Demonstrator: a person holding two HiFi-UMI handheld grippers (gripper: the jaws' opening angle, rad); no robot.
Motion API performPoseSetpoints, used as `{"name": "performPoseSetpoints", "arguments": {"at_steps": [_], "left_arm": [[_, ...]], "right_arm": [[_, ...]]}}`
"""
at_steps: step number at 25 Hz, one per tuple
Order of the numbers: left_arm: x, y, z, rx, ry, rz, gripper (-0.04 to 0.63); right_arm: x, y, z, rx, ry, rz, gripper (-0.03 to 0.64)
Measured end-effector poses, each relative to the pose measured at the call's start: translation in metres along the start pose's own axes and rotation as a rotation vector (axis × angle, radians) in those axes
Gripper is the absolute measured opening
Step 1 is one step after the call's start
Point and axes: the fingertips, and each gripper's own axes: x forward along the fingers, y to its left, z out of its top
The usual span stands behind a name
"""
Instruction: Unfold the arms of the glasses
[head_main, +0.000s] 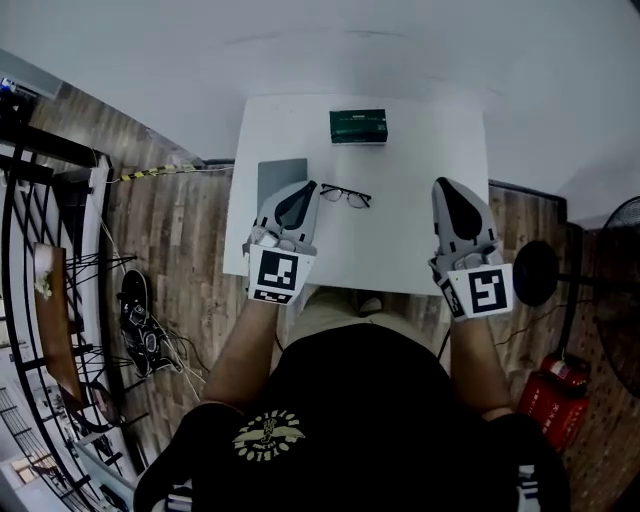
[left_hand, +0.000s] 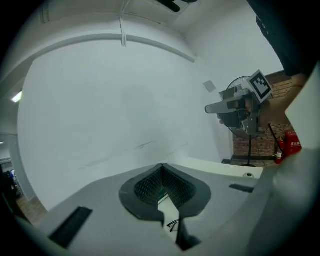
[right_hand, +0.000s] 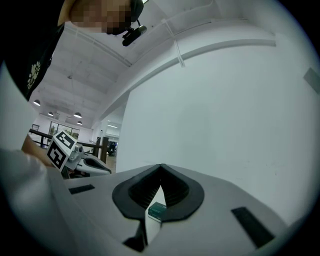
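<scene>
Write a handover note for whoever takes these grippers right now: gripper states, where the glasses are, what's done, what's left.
Left gripper: shut, empty, close to the left end of the glasses.
Right gripper: shut, empty, further off on their right.
Glasses lie on the table, arms apparently folded.
Done: nothing yet.
To do: open a gripper, hold the frame, unfold both arms.
</scene>
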Motion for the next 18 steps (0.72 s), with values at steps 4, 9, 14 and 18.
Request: {"name": "performPoseSetpoints", "arguments": {"at_steps": [4,9,14,18], "left_arm": [[0.029,-0.001,-0.033,0.037,0.058,-0.055,0.006],[0.054,-0.007,-0.074,0.097,0.148,-0.135,0.008],[0.076,-0.02,-0.107,0.152,0.216,-0.238,0.008],[0.092,-0.025,-0.135,0.204,0.279,-0.307,0.008]], "right_arm": [[0.019,-0.008,-0.008,0.01,0.01,-0.022,0.002],[0.041,-0.014,-0.02,0.024,0.029,-0.045,0.002],[0.057,-0.021,-0.029,0.033,0.048,-0.075,0.002],[0.066,-0.027,-0.037,0.041,0.064,-0.1,0.002]]}}
